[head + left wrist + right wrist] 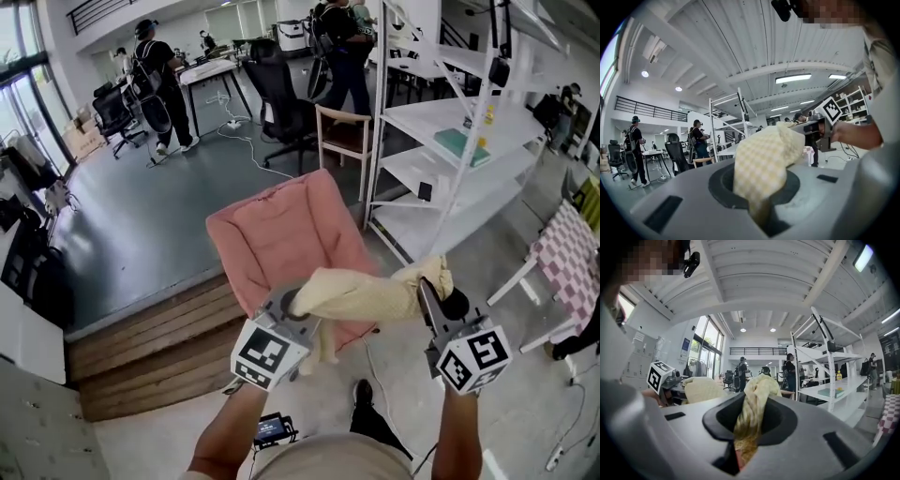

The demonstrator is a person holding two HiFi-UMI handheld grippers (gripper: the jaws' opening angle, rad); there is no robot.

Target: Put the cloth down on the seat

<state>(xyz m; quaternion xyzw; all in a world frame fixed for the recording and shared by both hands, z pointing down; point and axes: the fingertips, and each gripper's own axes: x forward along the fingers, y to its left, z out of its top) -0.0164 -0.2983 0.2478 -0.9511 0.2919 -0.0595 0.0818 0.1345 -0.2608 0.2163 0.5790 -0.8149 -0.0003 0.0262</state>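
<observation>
Both the left claw [296, 306] and right claw [425, 287] clamp the yellow cloth [361, 294], which hides part of the pink seat [281, 234].

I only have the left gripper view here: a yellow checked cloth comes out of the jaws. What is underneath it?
Observer: In the head view, a pink seat lies beneath the cloth.
Operator: Is it laid down yet?
Observer: No, it hangs stretched between the left gripper and the right gripper, over the seat's near edge.
Operator: Is the right one gripping?
Observer: Yes, the right gripper view shows its jaws shut on a bunched end.
</observation>
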